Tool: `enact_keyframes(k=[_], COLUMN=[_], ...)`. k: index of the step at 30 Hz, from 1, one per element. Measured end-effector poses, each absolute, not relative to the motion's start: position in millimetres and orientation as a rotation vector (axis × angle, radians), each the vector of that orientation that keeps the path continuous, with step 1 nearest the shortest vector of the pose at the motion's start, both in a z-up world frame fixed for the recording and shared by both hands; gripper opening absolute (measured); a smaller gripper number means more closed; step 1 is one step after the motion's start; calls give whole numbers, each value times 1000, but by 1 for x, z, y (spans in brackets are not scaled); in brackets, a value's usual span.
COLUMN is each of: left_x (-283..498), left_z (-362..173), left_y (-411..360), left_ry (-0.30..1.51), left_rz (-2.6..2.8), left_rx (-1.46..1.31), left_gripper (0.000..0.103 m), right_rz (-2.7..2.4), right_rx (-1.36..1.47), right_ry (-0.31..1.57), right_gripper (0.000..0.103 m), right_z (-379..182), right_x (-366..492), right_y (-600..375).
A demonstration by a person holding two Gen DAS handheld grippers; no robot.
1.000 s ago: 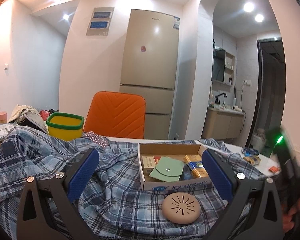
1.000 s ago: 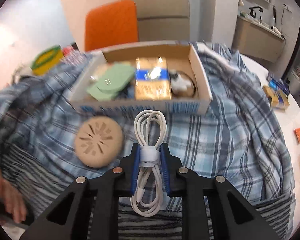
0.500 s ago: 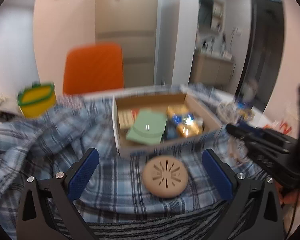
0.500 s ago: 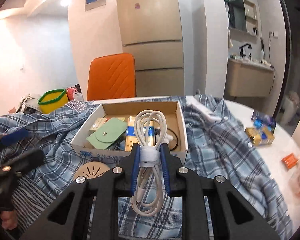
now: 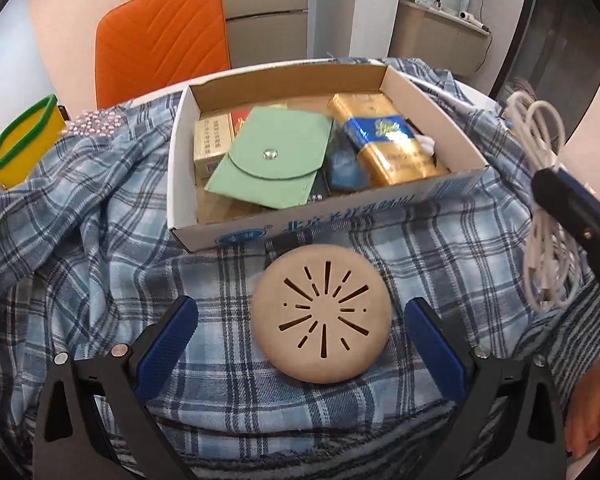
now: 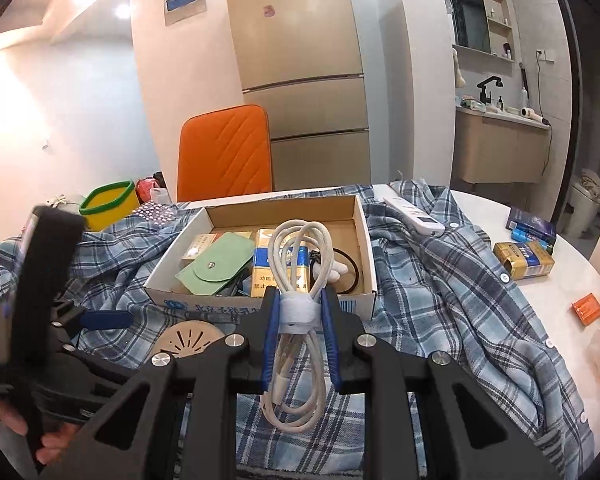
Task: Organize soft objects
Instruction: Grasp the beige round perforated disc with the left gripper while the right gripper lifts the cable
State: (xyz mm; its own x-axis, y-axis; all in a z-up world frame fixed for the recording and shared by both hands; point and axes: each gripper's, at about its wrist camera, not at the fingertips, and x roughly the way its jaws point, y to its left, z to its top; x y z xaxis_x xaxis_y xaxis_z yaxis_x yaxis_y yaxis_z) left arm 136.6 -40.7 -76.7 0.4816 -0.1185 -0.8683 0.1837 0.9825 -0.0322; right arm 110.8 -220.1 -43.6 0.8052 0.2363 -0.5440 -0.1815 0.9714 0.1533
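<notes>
Right wrist view: clamps the coiled white cable (image 6: 300, 276) at its strap in the right gripper (image 6: 300, 298), fingers narrow and pressed on the bundle, raised in front of the cardboard box (image 6: 256, 306). Holds that grip exactly as a second ago, but now looks across the room rather than down into the box. Suggests the cable is parked, waiting its turn.

Left wrist view: finds the round beige pad (image 5: 322, 314) lying flat on the plaid shirt (image 5: 100, 208), just in front of the box's near wall. Brackets it now with the left gripper (image 5: 300, 308), fingers wide and apart from its edge on both sides. Differs sharply from a second ago, when the same camera faced the fridge and saw the pad small and low. Has tipped down and come in close since. Reads as lined up for a pinch on the pad, not yet touching it.

Counts, outward: one cable, one beige pad, one green pouch (image 5: 272, 160) inside the box, one box, one shirt under it all. Counts two gold packs, one in the box (image 5: 388, 140) and one on the table (image 6: 524, 260). Adds one orange chair (image 5: 160, 32) and one yellow tub (image 5: 24, 140).
</notes>
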Motion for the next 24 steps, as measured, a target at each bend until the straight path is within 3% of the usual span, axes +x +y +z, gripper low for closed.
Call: enact_keyframes(k=[24], left_x=[145], left_z=[-97], left_y=[-51], left_ry=[1132], left_rz=[-163], left_rx=[140], left_gripper=[102], right_rz=[203], right_rx=[89], right_ry=[642], right_gripper=[22], right_z=[-48], right_x=[117], right_y=[-219])
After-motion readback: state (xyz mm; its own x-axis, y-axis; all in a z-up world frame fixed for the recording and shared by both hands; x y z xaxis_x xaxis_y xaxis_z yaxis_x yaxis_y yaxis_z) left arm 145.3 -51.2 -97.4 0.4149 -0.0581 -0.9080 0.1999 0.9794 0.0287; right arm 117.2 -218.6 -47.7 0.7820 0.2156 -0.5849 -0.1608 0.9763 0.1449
